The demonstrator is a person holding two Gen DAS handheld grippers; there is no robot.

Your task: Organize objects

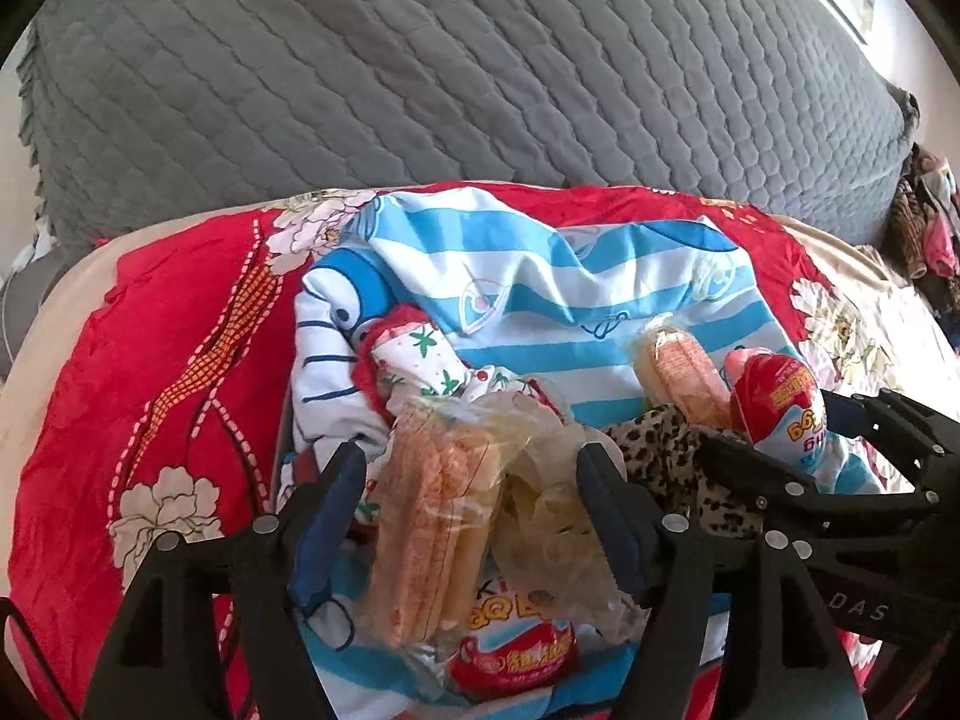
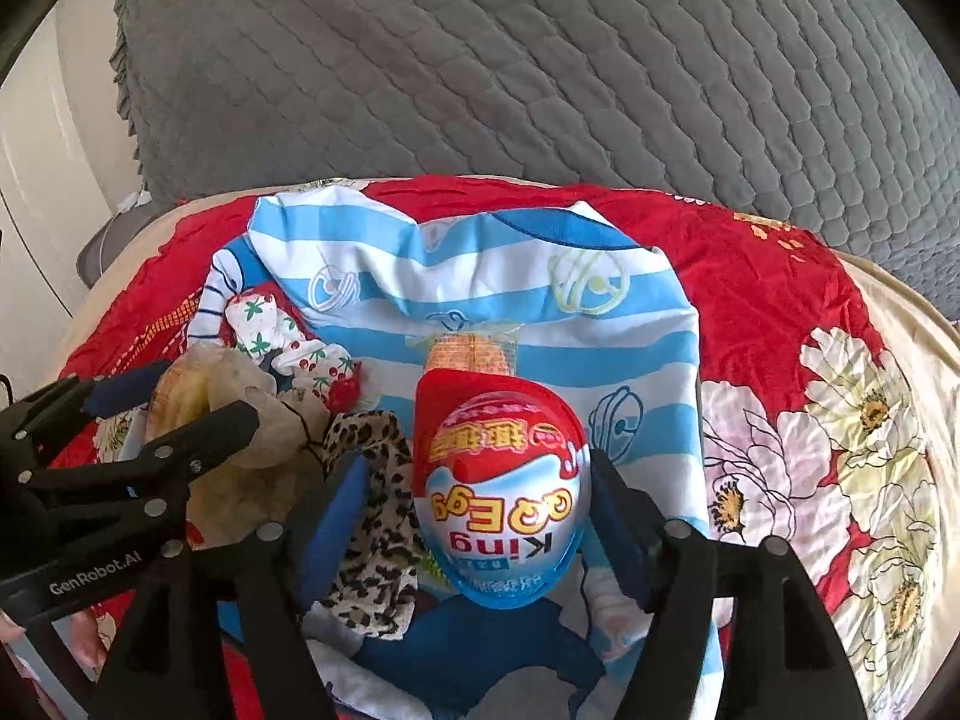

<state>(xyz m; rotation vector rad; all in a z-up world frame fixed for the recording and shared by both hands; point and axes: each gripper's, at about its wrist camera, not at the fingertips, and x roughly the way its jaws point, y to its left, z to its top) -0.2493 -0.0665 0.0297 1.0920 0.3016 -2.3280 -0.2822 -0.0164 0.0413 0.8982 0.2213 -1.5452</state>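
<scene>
A clear snack packet [image 1: 438,528] of orange wafer sticks lies on a blue-and-white striped garment [image 1: 540,294]. My left gripper [image 1: 474,468] is open, its fingers on either side of the packet. A red, white and blue "King QQ Egg" toy egg [image 2: 501,486] stands on the same garment [image 2: 480,276]. My right gripper [image 2: 477,480] is open around the egg, fingers close to its sides. The egg also shows in the left wrist view [image 1: 780,414]. A second wafer packet [image 2: 471,351] lies just beyond the egg. A leopard-print cloth [image 2: 375,522] lies between the grippers.
A red floral quilt [image 1: 150,360] covers the bed under the clothes. A grey quilted headboard [image 1: 420,60] rises behind. A small cherry-print garment [image 2: 282,348] lies at the left of the pile. More clothes [image 1: 924,228] are heaped at the far right.
</scene>
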